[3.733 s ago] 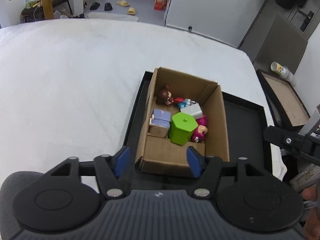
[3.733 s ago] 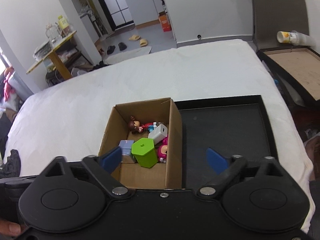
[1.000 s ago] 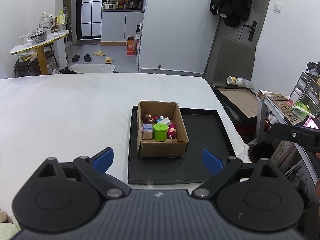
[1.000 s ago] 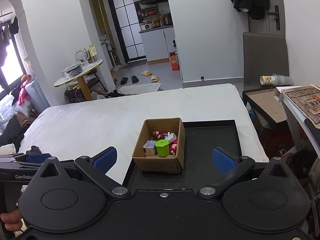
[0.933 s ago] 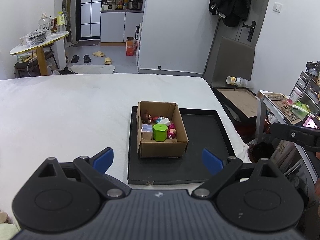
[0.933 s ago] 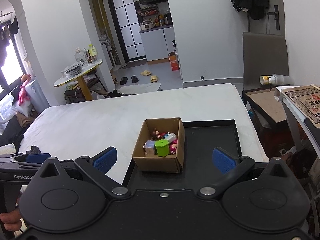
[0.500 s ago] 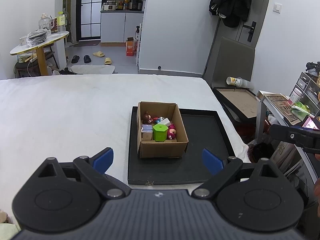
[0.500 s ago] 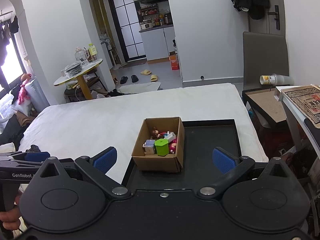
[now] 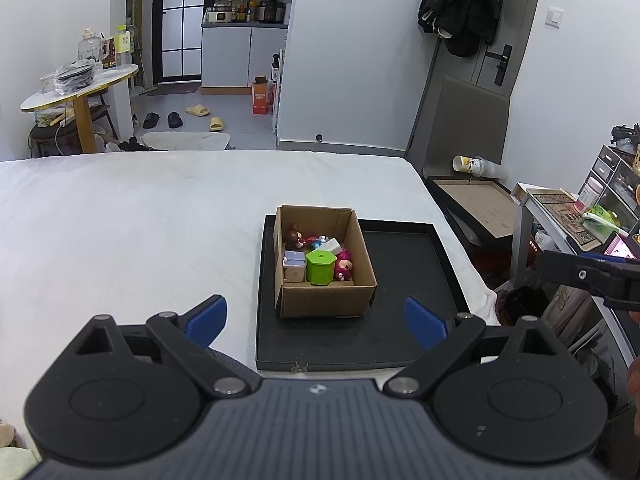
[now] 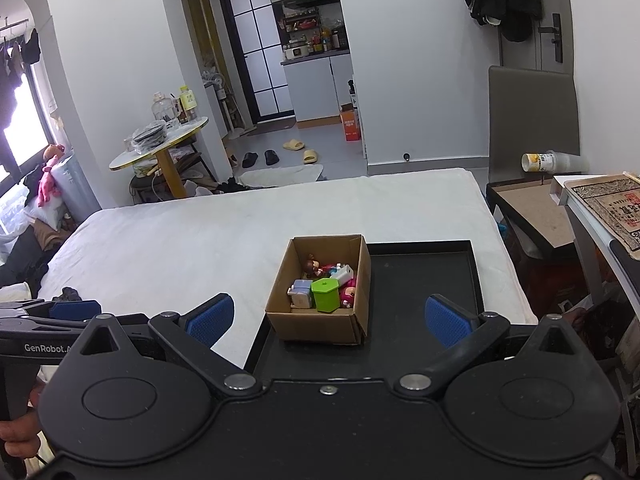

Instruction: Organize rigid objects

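An open cardboard box (image 9: 326, 298) (image 10: 316, 326) stands on the left part of a black tray (image 9: 404, 304) (image 10: 424, 292) on a white-covered table. Inside lie a green hexagonal container (image 9: 320, 266) (image 10: 326, 294), a pale blue-lidded box (image 9: 295, 265), a pink figure (image 9: 343, 265), a brown-haired figure (image 9: 294, 239) and a white block (image 9: 332, 245). My left gripper (image 9: 316, 322) is open and empty, held back from the tray's near edge. My right gripper (image 10: 327, 320) is open and empty too, well short of the box.
The white table (image 9: 140, 220) stretches wide to the left of the tray. Right of the table stand a low brown-topped stand (image 9: 474, 204) with a tipped cup (image 9: 466, 164), and a cluttered shelf (image 9: 568, 216). A chair back (image 10: 532, 120) rises behind.
Since 3.7 s ago both grippers have pulled back and up from the box, and the left jaws have widened. Over the last second almost nothing has moved.
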